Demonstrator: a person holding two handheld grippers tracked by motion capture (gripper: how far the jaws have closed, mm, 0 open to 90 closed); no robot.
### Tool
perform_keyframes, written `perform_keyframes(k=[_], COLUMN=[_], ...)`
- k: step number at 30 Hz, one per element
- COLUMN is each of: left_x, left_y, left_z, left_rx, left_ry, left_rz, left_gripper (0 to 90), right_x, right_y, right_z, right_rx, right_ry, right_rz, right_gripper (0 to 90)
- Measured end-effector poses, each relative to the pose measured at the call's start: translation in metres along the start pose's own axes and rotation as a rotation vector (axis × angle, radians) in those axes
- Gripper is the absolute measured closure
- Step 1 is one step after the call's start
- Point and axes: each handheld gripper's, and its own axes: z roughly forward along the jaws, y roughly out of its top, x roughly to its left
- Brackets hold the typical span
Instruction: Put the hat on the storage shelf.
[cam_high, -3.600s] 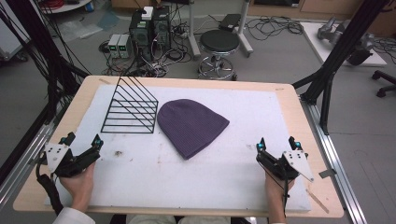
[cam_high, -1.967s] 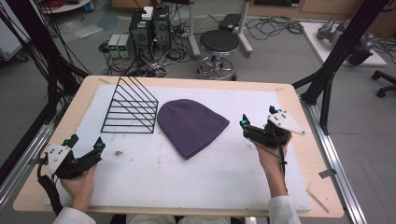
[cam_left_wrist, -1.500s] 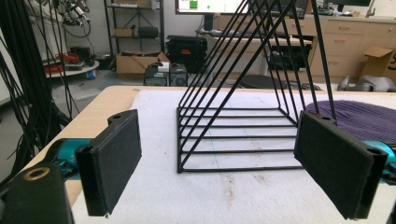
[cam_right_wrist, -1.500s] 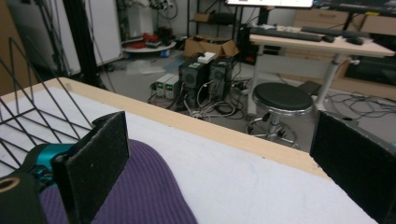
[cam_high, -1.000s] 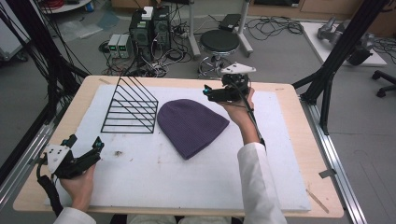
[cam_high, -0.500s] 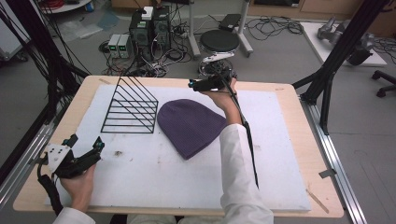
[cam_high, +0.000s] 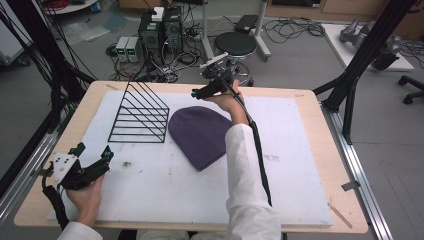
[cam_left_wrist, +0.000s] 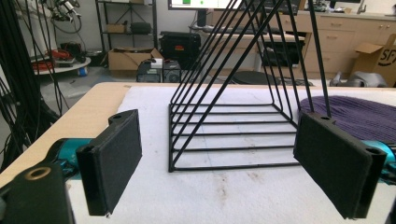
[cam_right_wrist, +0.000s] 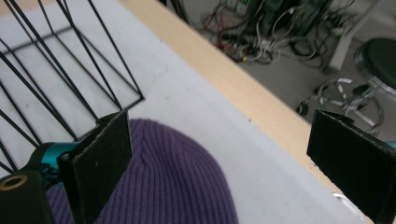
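Note:
A purple knit beanie (cam_high: 200, 132) lies flat in the middle of the white mat. To its left stands a black wire rack (cam_high: 139, 112), triangular in profile. My right gripper (cam_high: 196, 93) hovers over the beanie's far rim near the table's back edge, pointing left, open and holding nothing. In the right gripper view the beanie (cam_right_wrist: 173, 186) lies below the spread jaws and the rack (cam_right_wrist: 56, 84) is at the left. My left gripper (cam_high: 95, 150) rests open at the near left. Its view faces the rack (cam_left_wrist: 233, 116), with the beanie (cam_left_wrist: 364, 116) at the right.
A white mat (cam_high: 300, 150) covers most of the wooden table (cam_high: 320, 105). Behind the back edge stand a black stool (cam_high: 235, 45) and computer boxes (cam_high: 160, 25) amid cables. Black frame posts (cam_high: 350, 95) flank the table.
My right gripper has travelled from the near right corner forward and left across the table to the beanie's far rim. The left gripper, beanie and rack have stayed put.

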Motion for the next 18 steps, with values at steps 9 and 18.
perform_keyframes(k=[9, 18], left_x=[0.002, 0.003], left_y=[0.000, -0.001], left_z=[0.000, -0.001], left_rx=[0.005, 0.004], left_ry=[-0.005, -0.001], left_rz=[-0.007, -0.018], left_gripper=[15.5, 15.5], right_x=[0.023, 0.025], right_y=[-0.015, -0.023], right_z=[0.054, 0.079], right_rx=[0.195, 0.207], right_ry=[0.005, 0.012], right_rz=[-0.101, -0.095], right_gripper=[6.2, 6.6])
